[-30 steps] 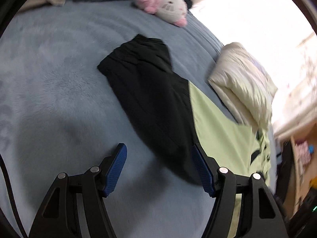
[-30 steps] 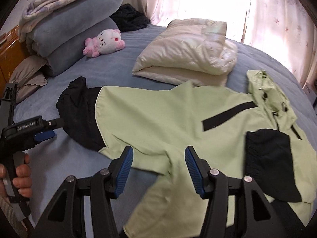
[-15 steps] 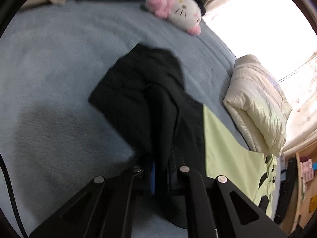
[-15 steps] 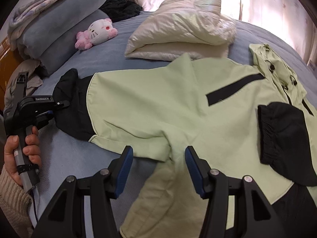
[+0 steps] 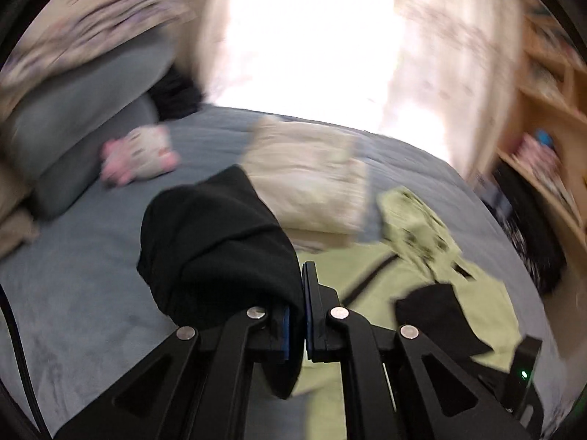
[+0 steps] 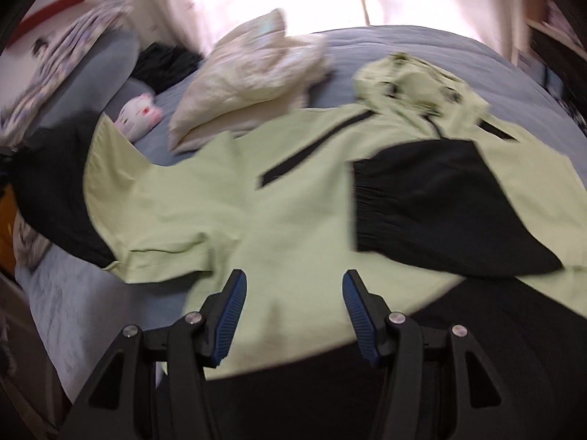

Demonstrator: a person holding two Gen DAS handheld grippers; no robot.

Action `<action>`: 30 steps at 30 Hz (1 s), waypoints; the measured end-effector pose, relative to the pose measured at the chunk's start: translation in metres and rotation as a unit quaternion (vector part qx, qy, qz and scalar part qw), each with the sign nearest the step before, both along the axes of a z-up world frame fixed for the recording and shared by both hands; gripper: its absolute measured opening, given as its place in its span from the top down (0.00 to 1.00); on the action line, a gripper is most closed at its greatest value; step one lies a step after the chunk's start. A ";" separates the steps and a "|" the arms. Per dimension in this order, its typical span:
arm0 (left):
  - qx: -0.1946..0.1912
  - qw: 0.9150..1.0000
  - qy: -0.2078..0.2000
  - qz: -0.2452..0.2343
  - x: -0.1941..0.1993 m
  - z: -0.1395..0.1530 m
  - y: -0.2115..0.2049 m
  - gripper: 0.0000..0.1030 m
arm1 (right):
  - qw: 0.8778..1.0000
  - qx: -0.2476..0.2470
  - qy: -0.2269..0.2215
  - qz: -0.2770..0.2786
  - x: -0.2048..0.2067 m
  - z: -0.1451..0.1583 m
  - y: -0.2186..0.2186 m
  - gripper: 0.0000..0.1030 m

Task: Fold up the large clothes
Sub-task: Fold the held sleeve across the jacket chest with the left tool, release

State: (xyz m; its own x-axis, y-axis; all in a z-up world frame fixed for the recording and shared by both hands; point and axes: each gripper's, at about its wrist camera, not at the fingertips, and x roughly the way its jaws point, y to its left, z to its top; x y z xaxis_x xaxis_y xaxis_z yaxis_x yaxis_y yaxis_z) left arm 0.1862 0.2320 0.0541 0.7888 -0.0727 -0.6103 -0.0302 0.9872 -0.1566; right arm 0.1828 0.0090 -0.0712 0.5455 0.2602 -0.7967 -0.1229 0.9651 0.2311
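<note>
The left gripper (image 5: 297, 324) is clamped on the black sleeve end (image 5: 220, 253) of the jacket, its blue pads pressed together with the dark fabric bunched between and over them. The cloth hangs lifted off the bed (image 5: 84, 293), draped across the left finger and partly hiding it. The right gripper (image 6: 291, 315) stands wide apart, its two blue-padded fingers holding nothing, hovering over the lower body of the light green jacket (image 6: 227, 198).

The jacket lies spread across the middle of the grey-blue bed, front side up, with a black slanted pocket stripe (image 6: 312, 150) on its chest. Its hood (image 6: 414, 84) points toward the far edge of the bed, near the window side. The other black sleeve (image 6: 433, 201) is folded inward and rests flat on the green body. In the right wrist view, the lifted sleeve appears at the left edge of the bed as a dark raised mass joined to the green shoulder.

Just beyond the jacket, toward the far edge, sits a folded cream puffer garment (image 6: 249, 73). A pink-and-white plush toy (image 5: 141, 154) lies near the stacked grey pillows (image 5: 84, 110) at the bed's far left corner. Wooden shelving (image 5: 550, 84) stands off the right side. Both views are motion-blurred, so finer detail cannot be told.
</note>
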 end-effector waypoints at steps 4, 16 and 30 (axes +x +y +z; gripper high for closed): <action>0.035 0.997 0.017 -0.060 -0.005 -0.007 -0.077 0.96 | 0.999 0.009 -0.005 -0.045 -0.016 0.004 -0.054 0.47; 0.021 0.974 0.182 -0.132 -0.012 -0.140 -0.200 0.39 | 0.989 0.025 0.019 -0.148 -0.055 -0.012 -0.181 0.47; -0.038 0.977 0.175 -0.119 -0.080 -0.135 -0.142 0.23 | 0.997 0.036 -0.004 -0.069 -0.066 -0.007 -0.145 0.47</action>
